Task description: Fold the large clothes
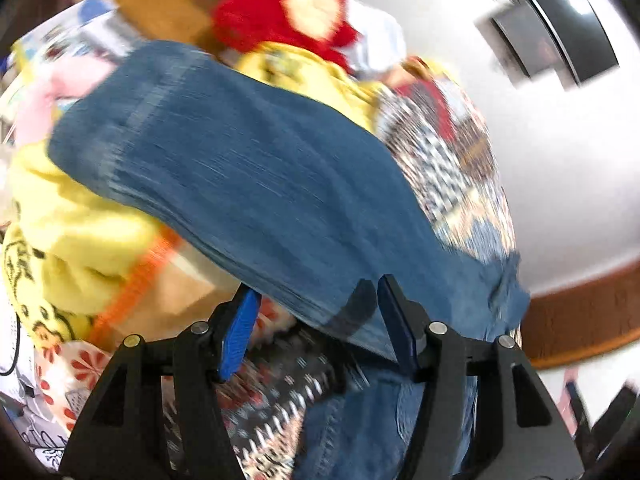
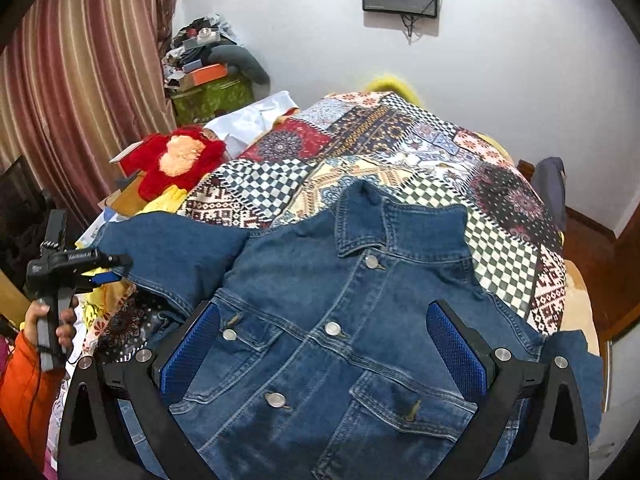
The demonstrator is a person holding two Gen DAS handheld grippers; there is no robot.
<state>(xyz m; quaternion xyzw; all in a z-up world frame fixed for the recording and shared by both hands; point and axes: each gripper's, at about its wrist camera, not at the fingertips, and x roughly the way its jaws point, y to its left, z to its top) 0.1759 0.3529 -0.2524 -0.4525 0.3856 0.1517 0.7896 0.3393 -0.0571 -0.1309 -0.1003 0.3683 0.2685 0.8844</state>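
Currently, left gripper [image 1: 316,304] is standing part-open astride the jacket [image 2: 320,320] sleeve [image 1: 240,168]; right gripper [image 2: 324,344] is hovering spread over the jacket on the quilt [image 2: 400,148].

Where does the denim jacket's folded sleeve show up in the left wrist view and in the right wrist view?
Left wrist view: the denim sleeve fills the centre as a blurred diagonal band, running from upper left down past the left gripper.
Right wrist view: the same sleeve lies at centre left, folded across the jacket's shoulder.
Shared landmark: the red plush toy beside the patchwork bedspread.
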